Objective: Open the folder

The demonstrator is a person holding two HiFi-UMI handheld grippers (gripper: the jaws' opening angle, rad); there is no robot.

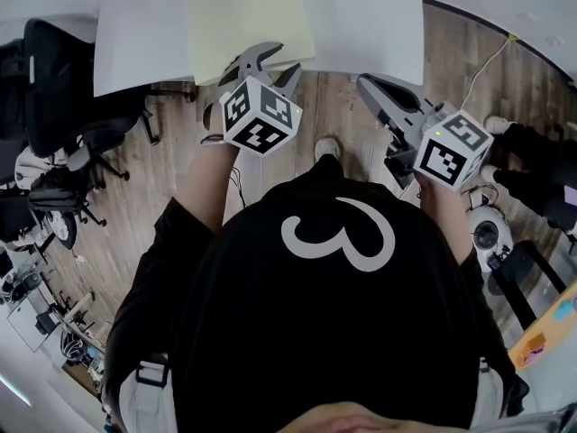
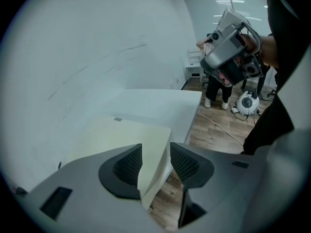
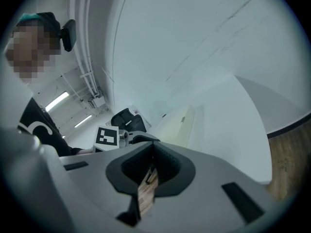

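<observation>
Grasp stage: left claw point(image 2: 155, 161) wide open astride corner of folder point(image 2: 124, 135) at edge of desk point(image 2: 165, 103); right claw point(image 3: 151, 168) closed, empty. Next, probably: pinching top cover only, then lifting.

The folder point(image 1: 248, 16) runs off the head view's top edge (the table point(image 1: 379, 25) too); the left gripper point(image 1: 273, 64) covers part of its near edge.

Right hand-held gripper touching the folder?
Apart. Head view: the right hand-held gripper hangs over the floor, off the table edge, with bare table between it and the folder.
</observation>
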